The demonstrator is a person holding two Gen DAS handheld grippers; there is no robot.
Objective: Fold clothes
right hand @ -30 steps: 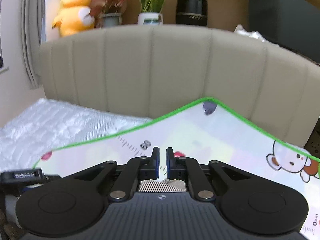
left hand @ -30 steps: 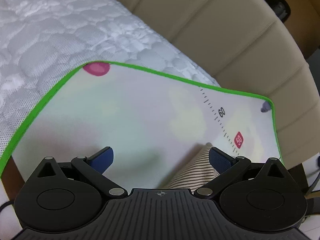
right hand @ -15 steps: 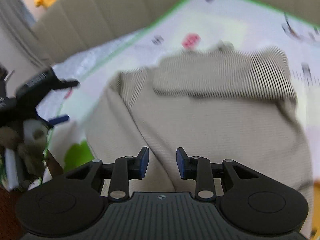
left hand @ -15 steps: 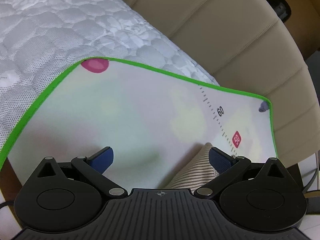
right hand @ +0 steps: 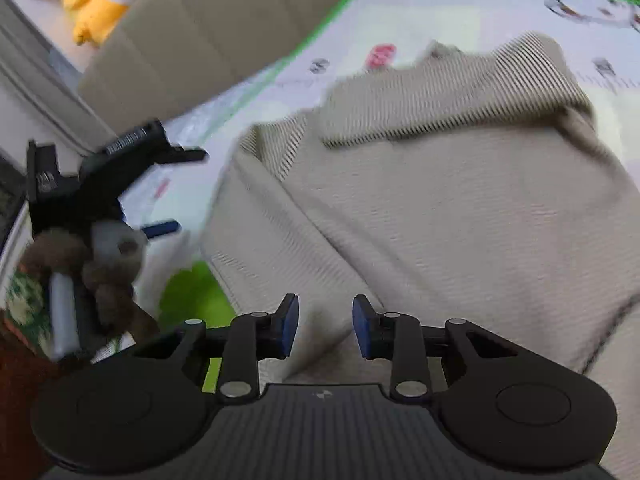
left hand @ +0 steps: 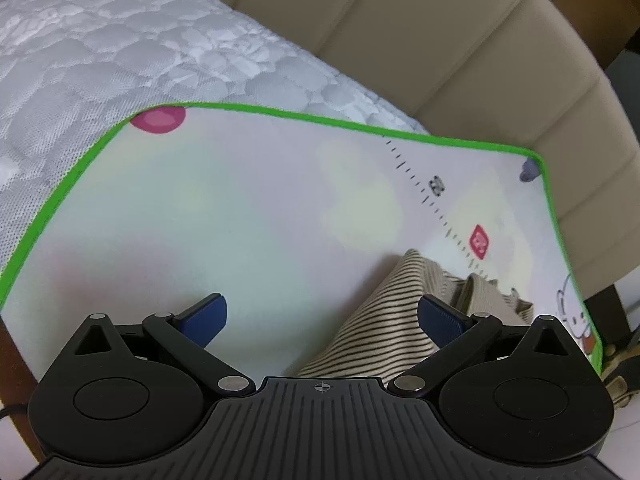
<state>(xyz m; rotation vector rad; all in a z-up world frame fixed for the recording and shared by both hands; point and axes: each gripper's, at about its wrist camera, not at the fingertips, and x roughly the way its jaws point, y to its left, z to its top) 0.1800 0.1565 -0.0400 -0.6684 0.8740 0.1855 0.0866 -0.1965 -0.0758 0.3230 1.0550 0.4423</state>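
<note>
Blue pads face each other across a clear gap on our right gripper [right hand: 325,330], its jaws parted and holding nothing, poised just above the beige striped garment [right hand: 460,184]. That garment spreads out ahead of the fingers, lying on the mat [right hand: 472,12] with its far edge turned back over itself in a thick ribbed band. Off to the left of that view we see our left gripper [right hand: 160,192], blurred, over the bare mat beside the garment.

From the left wrist, our left gripper [left hand: 322,314] stands wide open, one blue pad over bare mat and the other in front of the garment's striped corner [left hand: 384,320]; whether that pad touches the cloth we cannot tell. The pale mat [left hand: 240,208] has a green border, a printed ruler scale and cartoon figures. Beyond it lies a white quilted mattress [left hand: 140,52], backed by a tan padded headboard [left hand: 460,40]. A yellow plush toy [right hand: 96,12] sits on the ledge behind the headboard.
</note>
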